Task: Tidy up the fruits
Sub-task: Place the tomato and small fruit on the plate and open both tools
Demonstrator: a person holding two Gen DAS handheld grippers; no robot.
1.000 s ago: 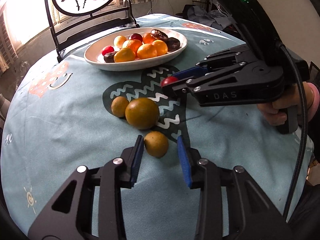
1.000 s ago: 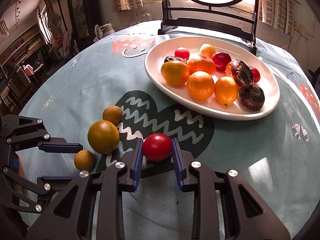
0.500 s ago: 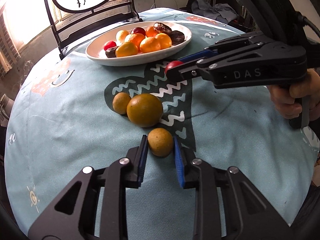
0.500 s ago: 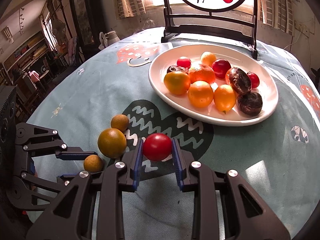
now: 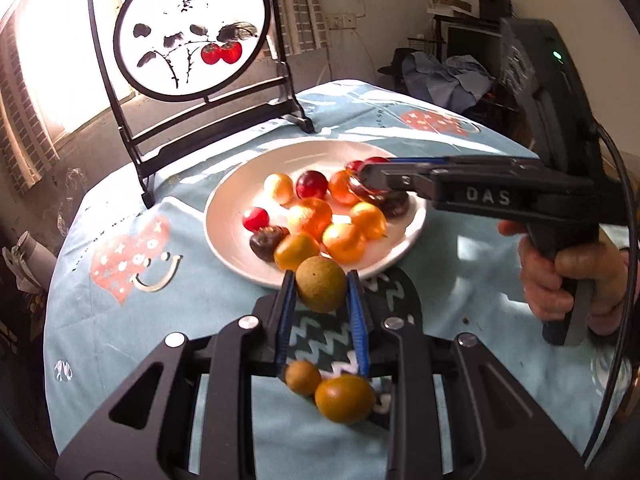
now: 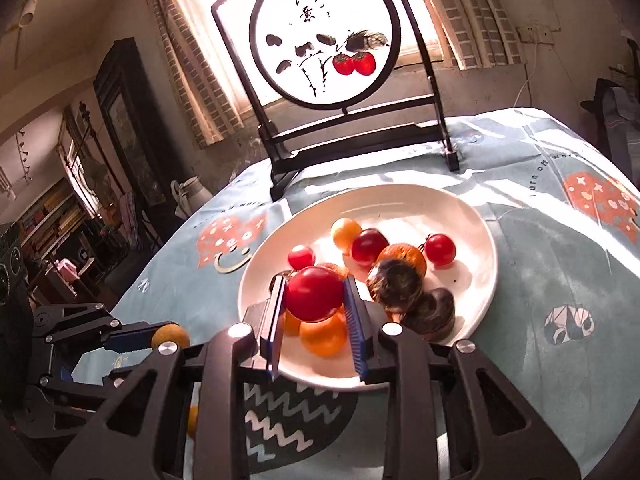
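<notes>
1. Tablecloth (image 5: 120, 332): pale blue, printed with smiling red shapes and a dark zigzag patch, lying over the round table.

2. Loose fruit, nearest: 1 small brown fruit (image 5: 302, 377) and 1 larger yellow-green fruit (image 5: 345, 398), touching each other, resting on the zigzag patch below the left tongs.

3. Left gripper (image 5: 321, 294): its blue pads are pinching a brown-green round fruit (image 5: 321, 289), which is hanging clear of the cloth just at the near rim of the plate.

4. Right gripper (image 6: 314, 300): its 2 blue pads are clamping a red tomato (image 6: 315, 293), which is hovering over the near left part of the plate, above the orange fruit (image 6: 323, 334). A hand (image 5: 568, 276) is squeezing its handle at the right.

5. White plate (image 6: 452, 216): sitting in the middle of the table, carrying orange citrus, 3 small red fruits (image 6: 440, 249), 1 yellow fruit (image 6: 346, 231) and dark wrinkled passion fruits (image 6: 394, 282), bunched toward its near half.

6. Decorative screen (image 6: 325, 40): black frame, round white panel painted with 2 red fruits, standing upright at the far edge of the table, in front of a bright window.
</notes>
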